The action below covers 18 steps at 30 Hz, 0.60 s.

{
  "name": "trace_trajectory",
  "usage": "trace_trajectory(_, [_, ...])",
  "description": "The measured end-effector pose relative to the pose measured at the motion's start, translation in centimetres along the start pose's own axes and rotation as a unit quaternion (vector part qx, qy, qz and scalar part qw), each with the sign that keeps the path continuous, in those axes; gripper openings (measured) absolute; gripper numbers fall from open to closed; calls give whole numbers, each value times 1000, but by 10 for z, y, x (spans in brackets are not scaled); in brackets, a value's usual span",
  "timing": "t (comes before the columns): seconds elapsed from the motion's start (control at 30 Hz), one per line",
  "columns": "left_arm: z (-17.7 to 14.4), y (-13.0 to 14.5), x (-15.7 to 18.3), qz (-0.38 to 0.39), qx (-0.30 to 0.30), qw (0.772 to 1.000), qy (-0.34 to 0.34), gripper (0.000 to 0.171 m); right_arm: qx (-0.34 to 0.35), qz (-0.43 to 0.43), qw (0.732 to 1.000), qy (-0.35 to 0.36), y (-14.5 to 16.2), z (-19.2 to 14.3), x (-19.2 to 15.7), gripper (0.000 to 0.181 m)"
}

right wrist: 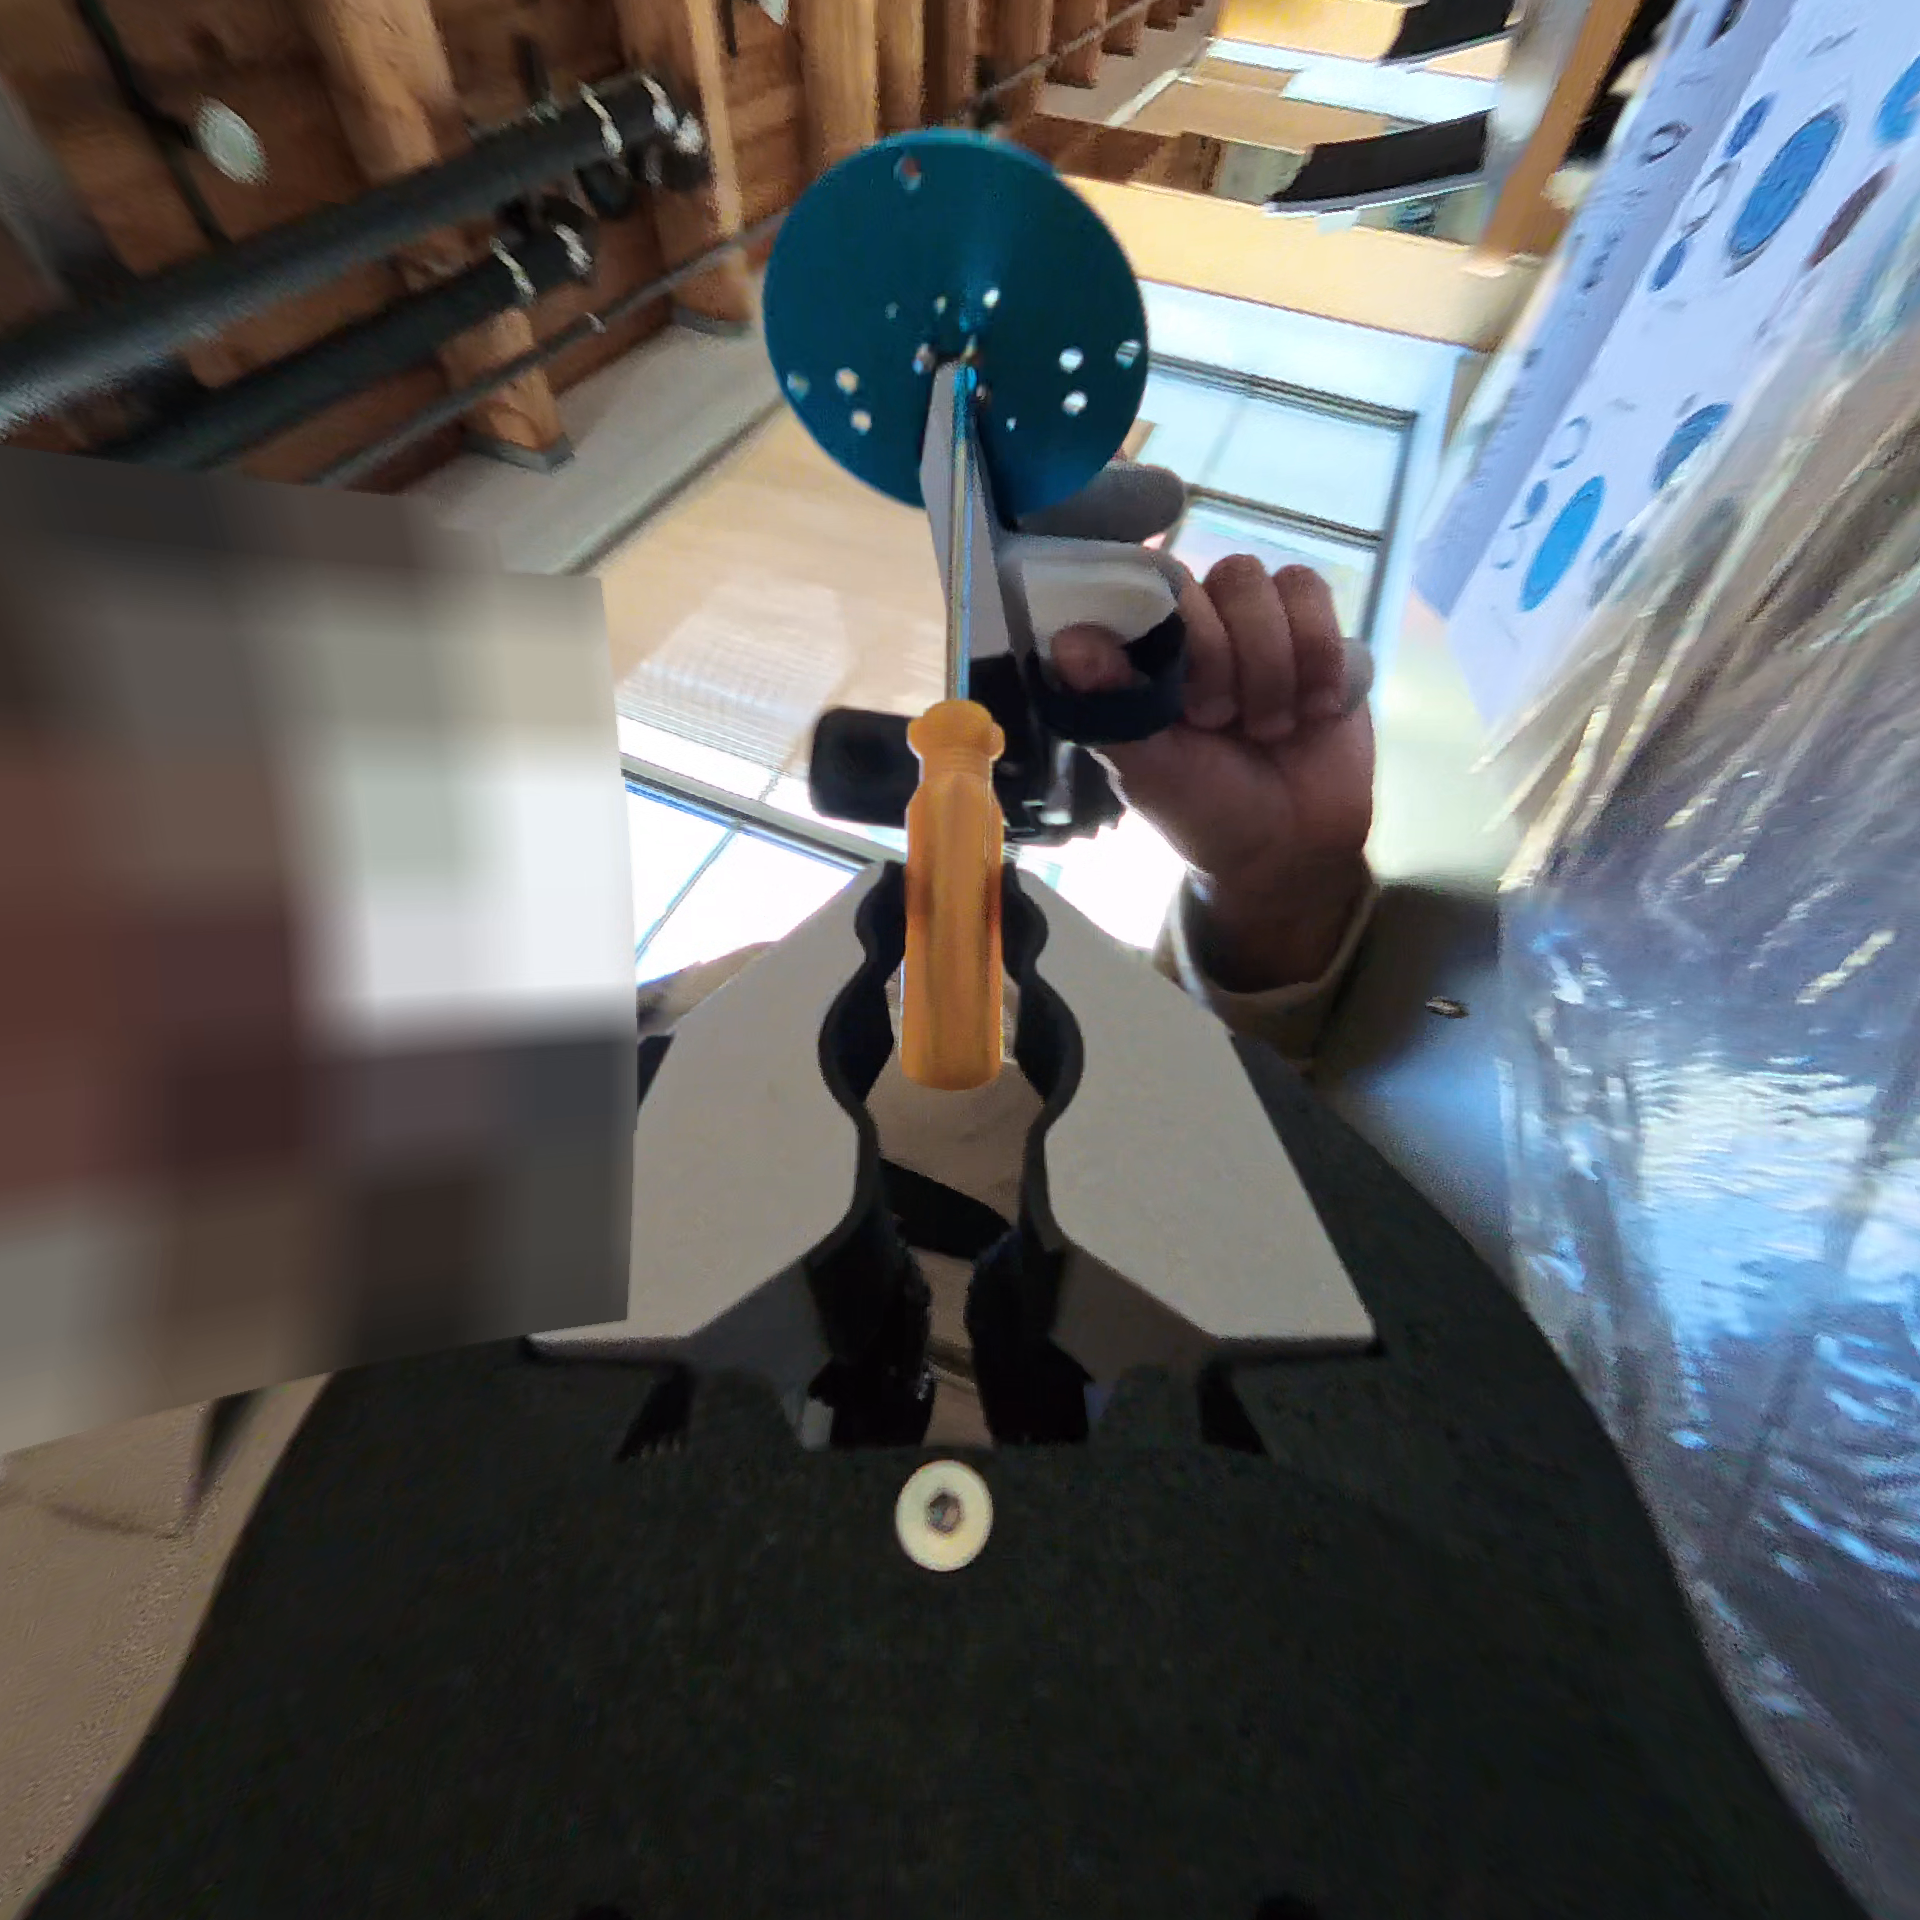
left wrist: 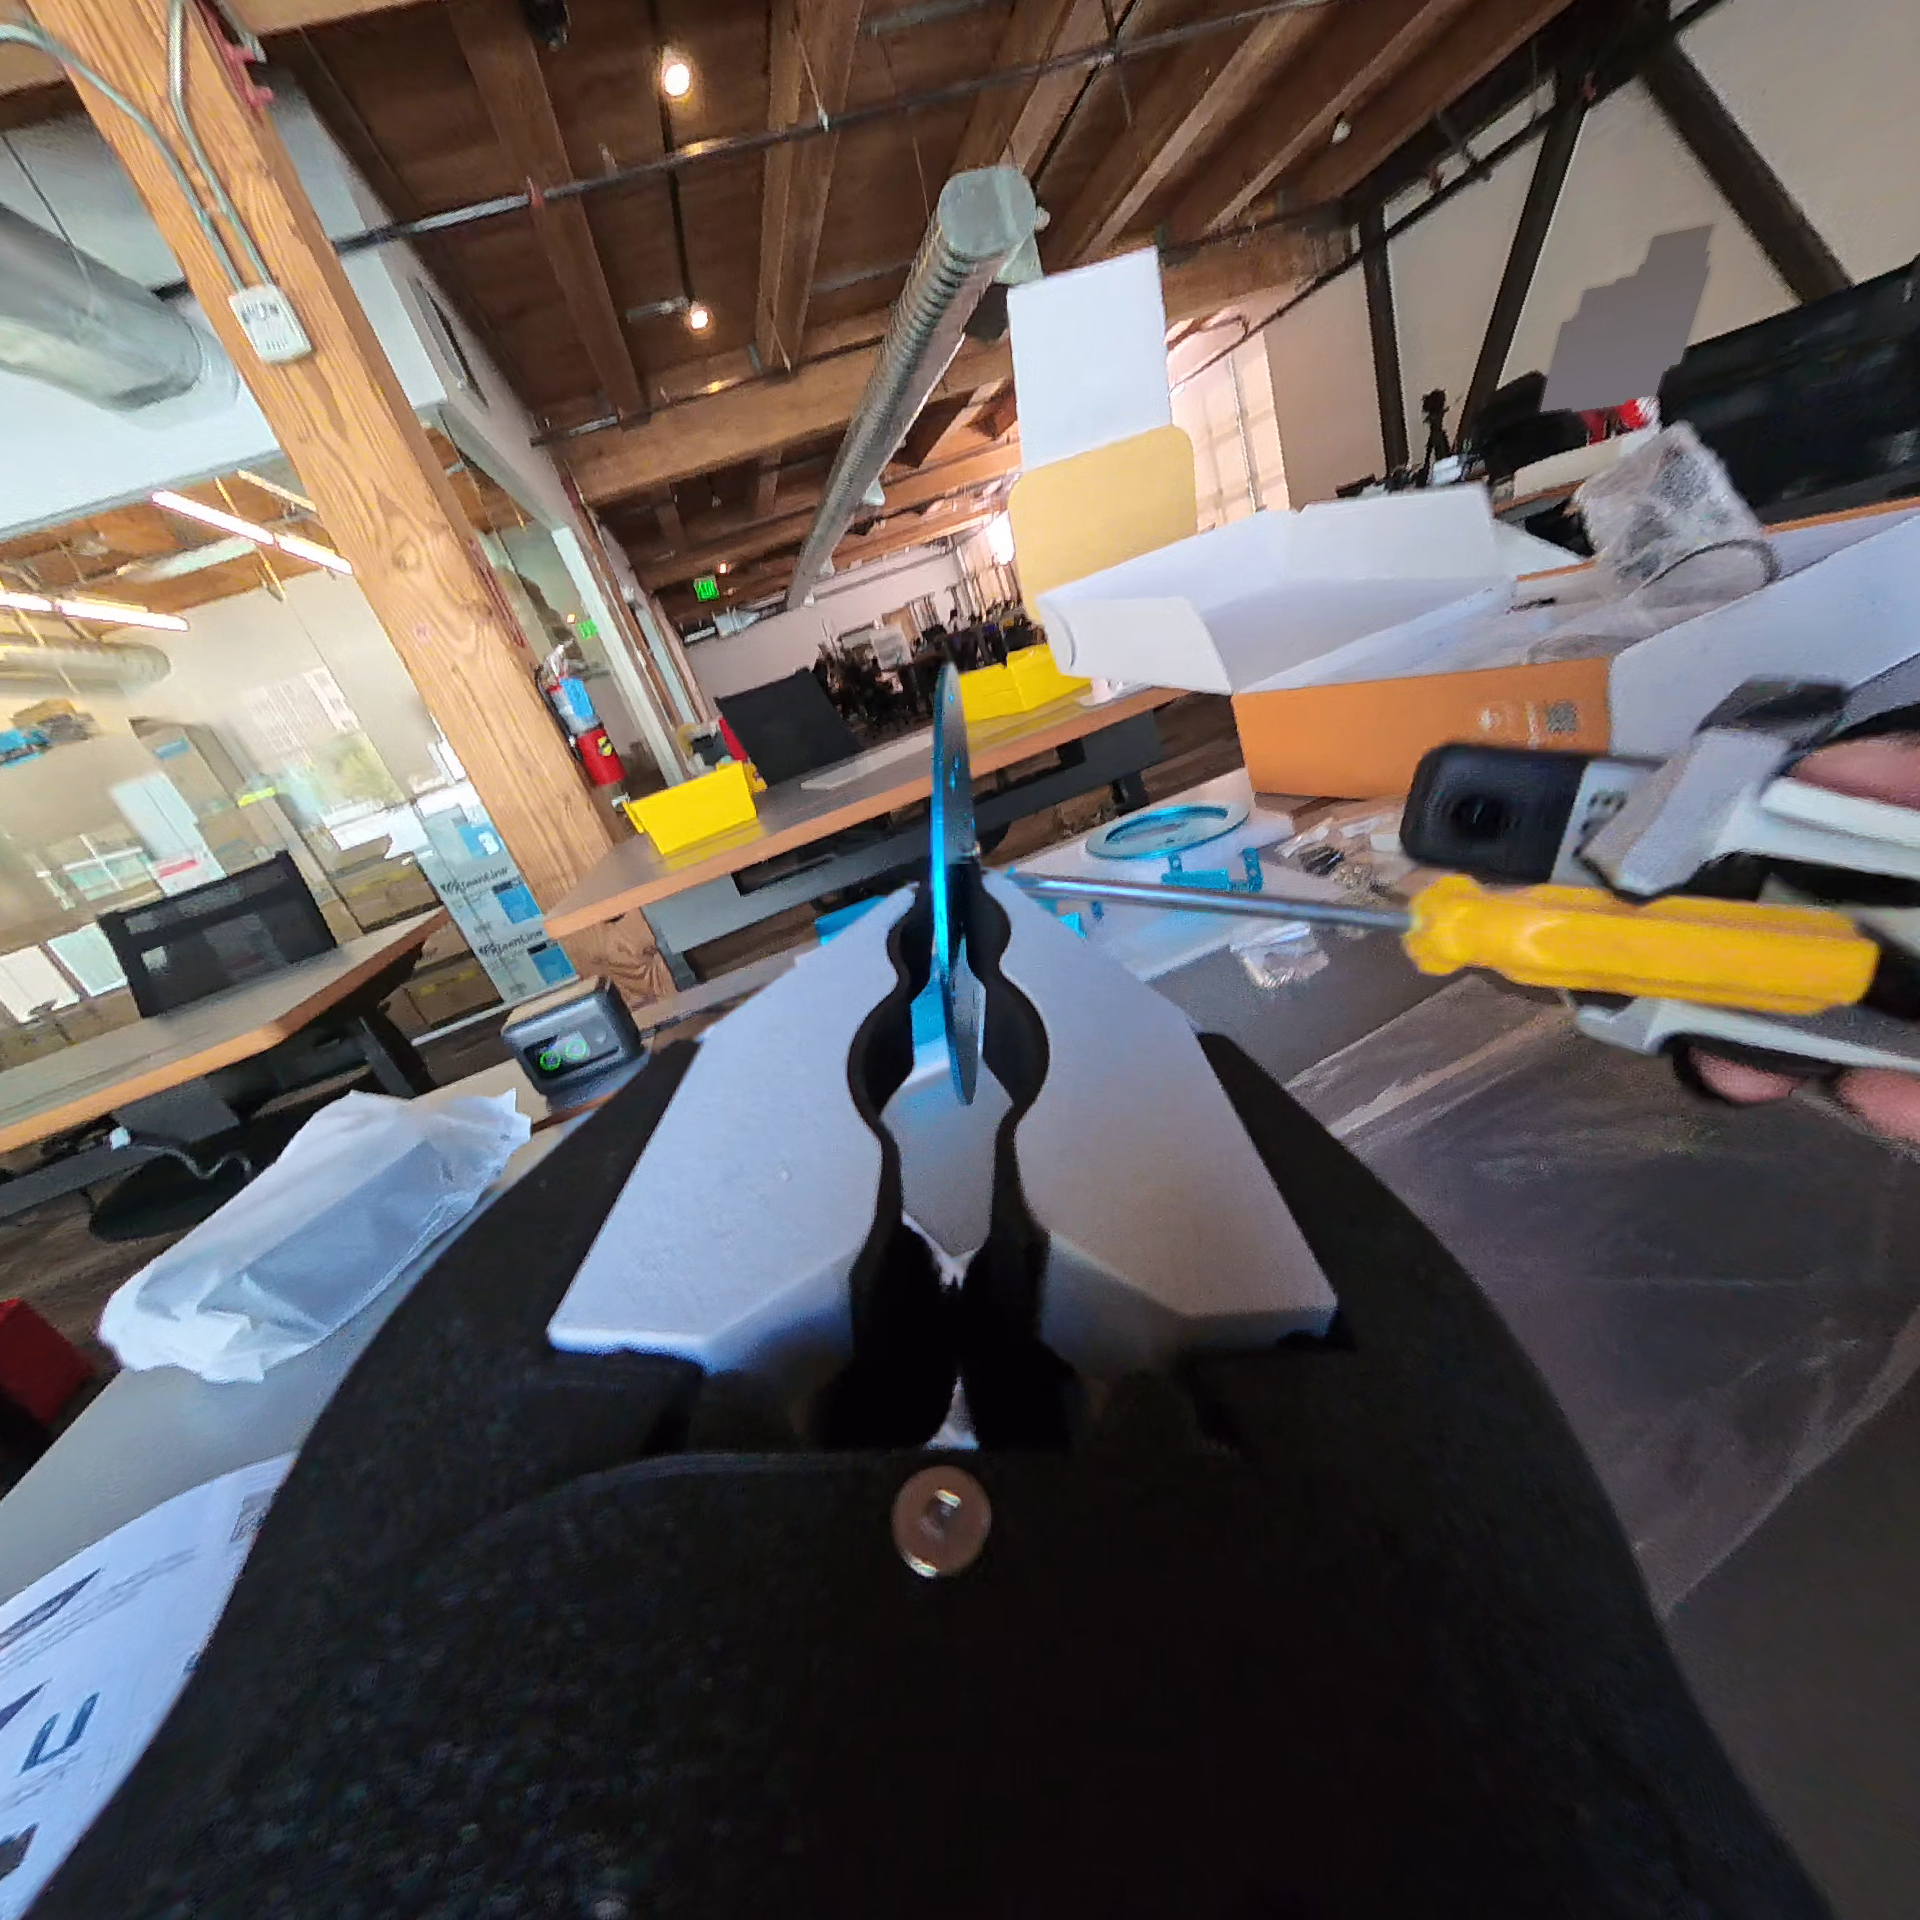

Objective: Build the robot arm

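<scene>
My left gripper (left wrist: 954,894) is shut on a thin blue metal disc (left wrist: 951,831), held edge-on and upright in the air. In the right wrist view the disc (right wrist: 883,312) shows face-on, with several small holes. My right gripper (right wrist: 951,883) is shut on a yellow-handled screwdriver (right wrist: 951,935). Its steel shaft reaches forward and the tip meets the disc near its centre. In the left wrist view the screwdriver (left wrist: 1621,951) comes in from the right, held by the right gripper (left wrist: 1766,894), and its tip sits at the disc beside the left fingertips.
An open orange and white box (left wrist: 1423,717) stands at the right on the plastic-covered table (left wrist: 1558,1195). A blue ring (left wrist: 1164,831) and small blue parts lie beyond the disc. A wrapped block (left wrist: 312,1236) lies at the left. A printed sheet (right wrist: 1714,260) with blue shapes lies on the table. About 11 cm separates my left fingertips from my right.
</scene>
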<state>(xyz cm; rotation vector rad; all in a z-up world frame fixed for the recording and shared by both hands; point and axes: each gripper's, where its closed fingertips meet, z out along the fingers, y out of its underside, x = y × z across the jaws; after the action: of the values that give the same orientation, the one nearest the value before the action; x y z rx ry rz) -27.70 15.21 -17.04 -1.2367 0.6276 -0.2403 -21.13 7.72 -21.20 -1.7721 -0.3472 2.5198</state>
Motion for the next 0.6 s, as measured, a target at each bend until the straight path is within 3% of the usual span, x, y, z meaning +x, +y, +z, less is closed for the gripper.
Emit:
trace_trajectory(0.03, [1,5,-1,4,-10,1000,-1,5,-6,-22,999,23,1,-2,3,17])
trace_trajectory(0.13, [3,20,-9,5,-49,999,-21,5,-17,-93,988,120,-1,-17,17,16])
trace_trajectory(0.2, [7,38,-12,-33,-93,995,-20,5,-29,-176,957,228,-7,-31,34,17])
trace_trajectory(0.27, [9,58,-11,-87,-136,987,-14,5,-67,-302,882,356,-14,-46,47,17])
trace_trajectory(0.37, [11,80,-9,-152,-182,971,-6,5,-102,-478,714,501,-30,-59,46,17])
trace_trajectory(0.43, [11,90,-9,-170,-204,964,-6,5,-122,-534,617,564,-36,-63,45,17])
trace_trajectory(0.53, [12,97,-4,-177,-222,959,-1,5,-157,-570,526,612,-35,-64,51,17])
trace_trajectory(0.6, [13,98,-1,-170,-225,959,4,5,-169,-581,502,618,-32,-60,54,17])
